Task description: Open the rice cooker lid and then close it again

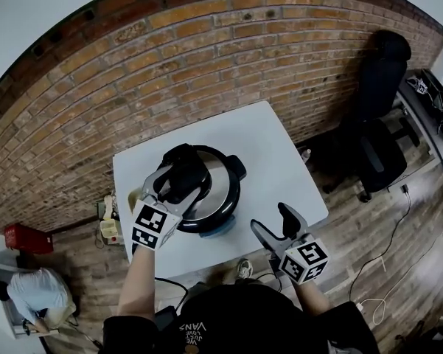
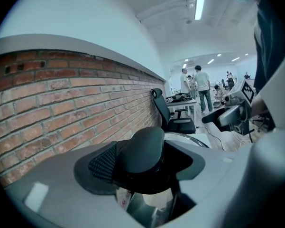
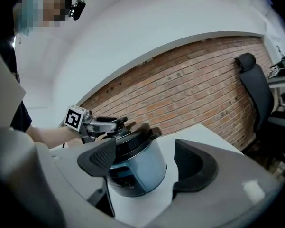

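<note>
Head view shows the shut rice cooker (image 1: 221, 186) right under my left claw (image 1: 183, 174). That claw's jaws stand apart around the black lid handle (image 2: 144, 148), not squeezing it. If I lift now, I think the handle slips out. My right claw (image 1: 274, 226) is wide open and empty, by the table (image 1: 280, 153) edge nearest me, with bare table ahead of it.

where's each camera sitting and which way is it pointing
Head view: on the head, steeply down at the round silver-and-black rice cooker on the white square table; forearms, left gripper, right gripper show.
Left gripper view: on that gripper, along its open jaws astride the black lid handle; right gripper beyond.
Right gripper view: on that gripper, facing the cooker's side; its open jaws and left forearm show.
All three share the cooker.
</note>
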Demonstrator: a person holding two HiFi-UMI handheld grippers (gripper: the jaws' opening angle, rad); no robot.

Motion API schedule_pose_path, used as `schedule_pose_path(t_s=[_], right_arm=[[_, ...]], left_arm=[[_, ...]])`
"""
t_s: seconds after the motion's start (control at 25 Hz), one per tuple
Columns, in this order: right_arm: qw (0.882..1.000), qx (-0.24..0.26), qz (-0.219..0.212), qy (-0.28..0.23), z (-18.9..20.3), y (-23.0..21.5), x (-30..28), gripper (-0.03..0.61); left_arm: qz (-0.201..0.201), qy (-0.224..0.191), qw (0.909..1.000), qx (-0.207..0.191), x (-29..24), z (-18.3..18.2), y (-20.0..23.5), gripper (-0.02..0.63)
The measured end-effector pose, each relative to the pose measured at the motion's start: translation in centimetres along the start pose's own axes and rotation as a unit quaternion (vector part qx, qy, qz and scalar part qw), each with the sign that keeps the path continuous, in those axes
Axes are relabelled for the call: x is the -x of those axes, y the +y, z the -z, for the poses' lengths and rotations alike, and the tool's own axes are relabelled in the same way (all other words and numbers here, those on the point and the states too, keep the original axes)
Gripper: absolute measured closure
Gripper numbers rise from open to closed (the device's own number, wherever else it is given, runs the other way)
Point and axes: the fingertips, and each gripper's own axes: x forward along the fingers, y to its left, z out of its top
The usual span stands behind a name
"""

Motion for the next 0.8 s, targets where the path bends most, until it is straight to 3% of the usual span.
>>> schedule_pose_path(t_s=[0.32,0.8], right_arm=[[0.999,0.003,0.031,-0.023,-0.3,2.5,0.7,0.201],[0.994,0.038,0.087,-0.045,0.8,8.9,1.9,0.207]], left_arm=[[-0.032,-0.087,0.9932,0.07,4.7,-0.3,1.6,0.318],[-0.016,-0.131,0.9885,0.075,12.8,1.8,1.0,0.318]])
